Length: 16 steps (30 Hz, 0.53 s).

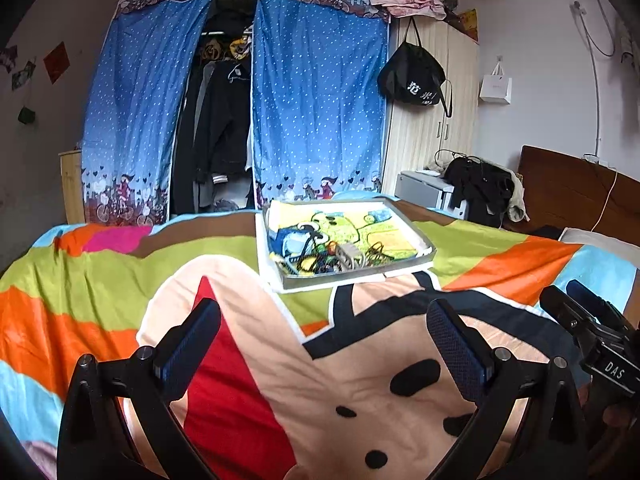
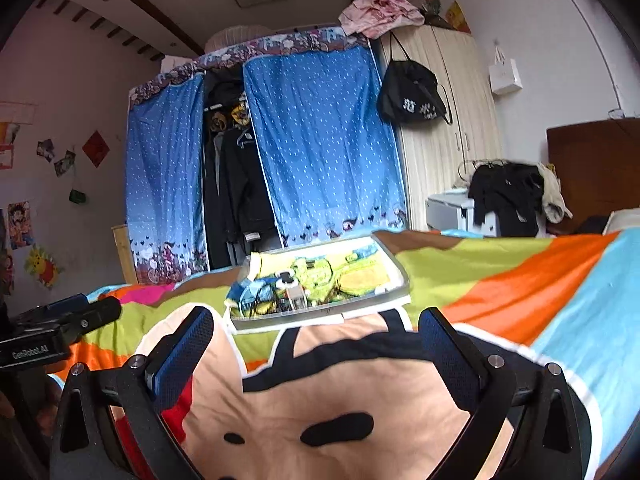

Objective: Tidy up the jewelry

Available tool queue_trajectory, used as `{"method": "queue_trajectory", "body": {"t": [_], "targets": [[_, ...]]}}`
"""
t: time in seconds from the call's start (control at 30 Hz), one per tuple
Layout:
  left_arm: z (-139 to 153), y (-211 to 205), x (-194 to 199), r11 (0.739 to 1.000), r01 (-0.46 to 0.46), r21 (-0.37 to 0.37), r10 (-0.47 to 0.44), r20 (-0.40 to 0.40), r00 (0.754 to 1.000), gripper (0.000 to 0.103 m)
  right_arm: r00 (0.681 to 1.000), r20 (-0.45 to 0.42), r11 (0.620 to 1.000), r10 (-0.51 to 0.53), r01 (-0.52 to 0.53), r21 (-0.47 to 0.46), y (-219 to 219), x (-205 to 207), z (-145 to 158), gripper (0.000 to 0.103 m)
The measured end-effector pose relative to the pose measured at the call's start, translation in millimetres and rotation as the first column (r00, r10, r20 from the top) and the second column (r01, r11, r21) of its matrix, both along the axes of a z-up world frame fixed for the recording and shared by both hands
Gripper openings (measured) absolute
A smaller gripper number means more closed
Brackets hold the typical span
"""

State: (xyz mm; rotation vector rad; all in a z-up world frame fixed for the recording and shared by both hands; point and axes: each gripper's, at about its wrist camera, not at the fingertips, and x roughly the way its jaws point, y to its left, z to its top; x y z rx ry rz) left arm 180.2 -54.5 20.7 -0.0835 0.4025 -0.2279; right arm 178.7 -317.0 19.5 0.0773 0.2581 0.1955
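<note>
Left tool point(image 1: 323, 322): jaws wide, holding nothing, above the blanket point(image 1: 360, 380). Right tool point(image 2: 316, 330): jaws wide, holding nothing, above the same blanket. Beyond both tools, a shallow tray point(image 1: 408, 222) lies on the bed. Tangled jewelry point(image 1: 324, 258) sits in the tray's near part. Far behind stands a blue wardrobe point(image 1: 316, 92).

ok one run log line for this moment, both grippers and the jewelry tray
left gripper: open, empty | right gripper: open, empty | tray: on bedspread ahead, untouched | jewelry: tangled pile at near end
</note>
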Motion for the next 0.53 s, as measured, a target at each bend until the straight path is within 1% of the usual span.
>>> {"method": "queue_trajectory", "body": {"t": [0.23,0.4,0.47,0.53], "targets": [[-21.4,10.7,-11.2,1.000,-0.023,-0.004,0.023,-0.031,0.999,0.101,0.999,-0.047,1.000,-0.021,0.020,-0.020,3.1,-10.6,-12.4,0.103],[-31.1,14.2,-13.3,0.998,-0.055,0.012,0.056,-0.049,0.997,0.101,0.997,-0.071,0.999,-0.025,0.021,-0.049,10.2,-11.0,-18.6,0.103],[-33.1,17.3,-14.0,0.999,-0.049,-0.005,0.049,-0.042,0.998,0.101,0.997,-0.079,0.998,-0.022,0.017,-0.061,12.3,-10.3,-20.5,0.103],[-34.6,19.6,-12.5,0.998,-0.066,-0.010,0.066,-0.047,0.997,0.101,0.996,-0.085,0.997,-0.020,0.014,-0.072,14.5,-9.1,-22.2,0.103]]}}
